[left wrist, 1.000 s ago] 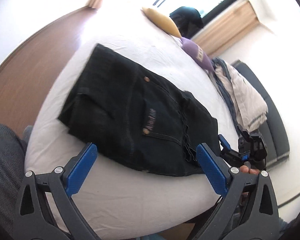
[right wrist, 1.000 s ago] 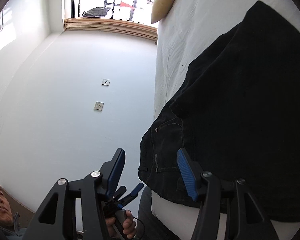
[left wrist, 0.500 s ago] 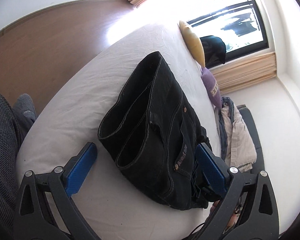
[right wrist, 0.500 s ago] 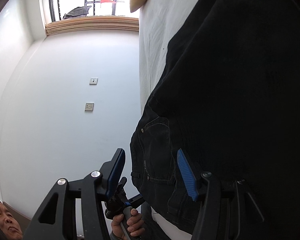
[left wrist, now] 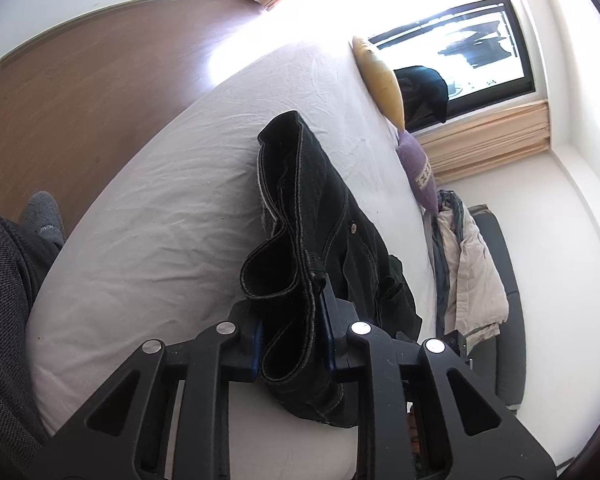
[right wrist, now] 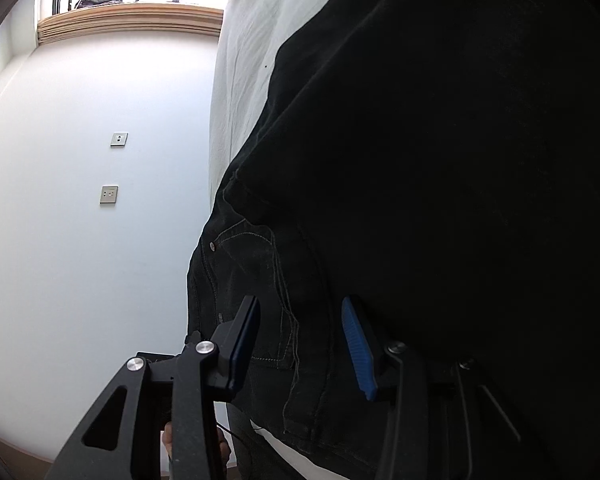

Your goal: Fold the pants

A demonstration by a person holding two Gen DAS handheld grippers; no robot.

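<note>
A: Start close in. What does the left gripper (left wrist: 292, 340) have?

B: Its two blue-padded fingers are pinched tight on a thick fold of the black jeans (left wrist: 316, 248), hems and seams stacked between the pads at lower centre of the left wrist view.

A: And how do the jeans run from there?

B: Their long axis goes from the grip up and slightly left, toward the middle of the frame, ending in a folded edge that points at the far end of the white bed sheet (left wrist: 160, 220). They lie on that sheet, bunched and standing on edge near the gripper.

A: The right gripper (right wrist: 300, 340)?

B: Its fingers stand partly apart, one on each side of the denim near a pocket seam at lower centre of the right wrist view. I cannot tell whether the pads actually press the cloth.

A: What does each view add?

B: The right one is filled by dark jeans on its right half, with a white wall and two wall plates (right wrist: 109, 194) on the left. The left one shows the wood floor (left wrist: 80, 100), a yellow pillow (left wrist: 380, 80), a purple pillow (left wrist: 418, 168), a pile of clothes (left wrist: 468, 264) at right and the window (left wrist: 460, 40) farthest off.
</note>
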